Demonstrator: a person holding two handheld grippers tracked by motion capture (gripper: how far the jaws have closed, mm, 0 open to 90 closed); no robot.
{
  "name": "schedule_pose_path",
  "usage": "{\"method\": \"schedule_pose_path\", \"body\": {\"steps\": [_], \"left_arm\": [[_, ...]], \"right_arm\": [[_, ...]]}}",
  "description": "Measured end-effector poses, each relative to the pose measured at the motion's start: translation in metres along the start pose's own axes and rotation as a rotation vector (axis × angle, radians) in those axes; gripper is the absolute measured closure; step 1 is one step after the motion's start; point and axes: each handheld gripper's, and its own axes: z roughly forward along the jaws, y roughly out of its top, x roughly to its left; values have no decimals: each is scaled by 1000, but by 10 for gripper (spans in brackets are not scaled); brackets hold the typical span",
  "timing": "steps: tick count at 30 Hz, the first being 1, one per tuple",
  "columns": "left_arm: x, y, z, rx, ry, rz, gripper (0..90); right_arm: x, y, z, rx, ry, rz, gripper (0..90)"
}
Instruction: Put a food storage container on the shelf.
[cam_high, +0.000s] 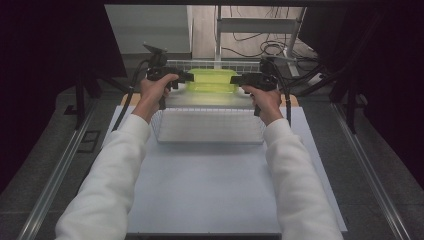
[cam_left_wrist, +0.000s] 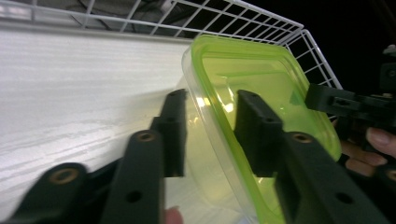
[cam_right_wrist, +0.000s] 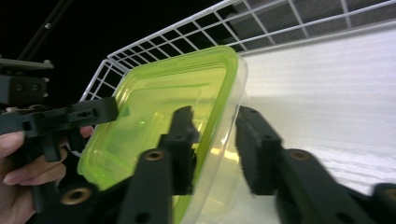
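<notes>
One white table (cam_high: 210, 190) carries one white wire basket (cam_high: 210, 131), which sits well toward its far half. Above the basket's far portion hangs one clear plastic food container with a yellow-green lid (cam_high: 212, 80), held level between the two tools and lifted off the basket floor, near the far wire wall.

The person's two white-sleeved forearms reach in from the near side. The left gripper (cam_high: 183, 78) meets the container at its left end, the right gripper (cam_high: 238, 79) at its right end. In the left gripper view, the left gripper (cam_left_wrist: 210, 135) straddles the container's rim (cam_left_wrist: 219, 154): one jaw lies on the lid, the other against the clear wall below, narrowed onto the edge. In the right gripper view, the right gripper (cam_right_wrist: 215, 149) pinches the opposite rim in the same way, one jaw on the green lid (cam_right_wrist: 159, 116), the other against the clear side. Each view also shows the other hand and tool beyond the container.

Judged step: a two-handed carry of the container over the basket, either setting it in or taking it out; which of these cannot be told. The next move calls for both hands to travel together at equal height, since either pinch alone holds only a thin lip and a tilt could let the rim slip.

Count: one table, one basket, one container with one lid, two grippers.
</notes>
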Motion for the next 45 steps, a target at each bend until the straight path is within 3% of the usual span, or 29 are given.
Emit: {"method": "schedule_pose_path", "body": {"steps": [1, 2, 6, 10, 13, 15, 16, 18, 19, 23, 26, 29, 35, 41, 45], "left_arm": [[-1, 0, 0, -7, 5, 10, 493], [-1, 0, 0, -16, 7, 15, 493], [-5, 0, -8, -69, 4, 52, 355], [-12, 0, -23, -114, 22, 115, 357], [-18, -3, -33, -92, 53, 181, 345], [-22, -8, -39, -76, 86, 224, 337], [-24, -11, -42, -75, 94, 240, 337], [-25, -17, -49, -64, 94, 254, 333], [-25, -23, -57, -51, 100, 268, 326], [-26, -34, -68, -35, 116, 291, 320], [-28, -48, -80, -28, 107, 299, 318], [-32, -68, -90, -28, 110, 334, 318], [-34, -113, -105, -13, 108, 366, 333], [-29, -153, -105, 38, 124, 362, 335], [-23, -175, -101, 79, 134, 364, 334]], "right_arm": [[0, -1, 0, -7, -15, 0, 553], [0, -1, 0, -7, -15, 0, 553], [3, -2, -2, -39, -2, -22, 445], [11, -4, -7, -81, -8, -61, 379], [17, -5, -15, -105, -44, -110, 353], [21, -6, -25, -89, -67, -157, 348], [21, -6, -25, -89, -67, -157, 348], [24, -8, -33, -80, -79, -204, 349], [28, -11, -42, -76, -92, -256, 349], [33, -16, -56, -50, -77, -317, 348], [38, -23, -67, -7, -63, -366, 323], [41, -35, -78, 19, -69, -413, 302], [36, -67, -105, 45, -68, -483, 289], [20, -103, -116, 89, -99, -518, 293], [7, -125, -117, 127, -112, -503, 303]]}}
